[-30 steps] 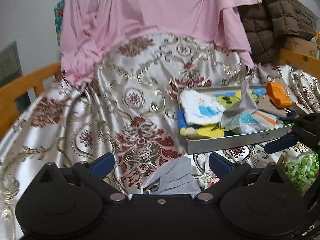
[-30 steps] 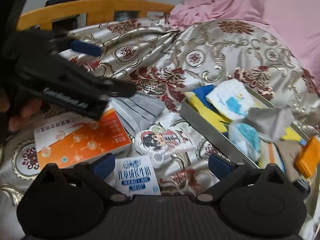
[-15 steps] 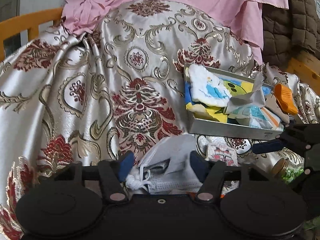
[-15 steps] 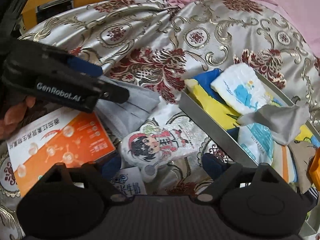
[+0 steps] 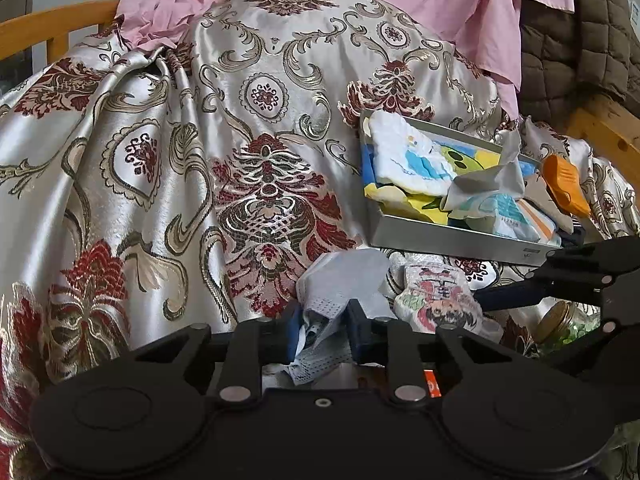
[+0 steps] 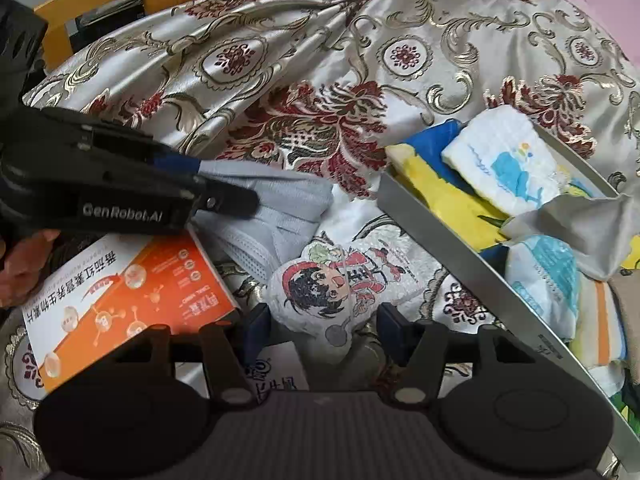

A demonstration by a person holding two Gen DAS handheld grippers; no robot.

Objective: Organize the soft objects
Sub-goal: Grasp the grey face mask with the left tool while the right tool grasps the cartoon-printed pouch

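left gripper (image 5: 322,334) closing, pinching face mask (image 5: 340,284) | mask's long axis points away, toward tray (image 5: 452,236)

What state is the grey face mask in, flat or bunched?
Bunched. The grey face mask is crumpled between the blue pads of the left tool, whose jaws have just been closing onto it.

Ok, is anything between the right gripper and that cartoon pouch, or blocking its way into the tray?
Nothing visible. The cartoon pouch already lies between the closing right gripper fingers, not yet pinched. The grey tray sits just right of it; only its near wall must be cleared.
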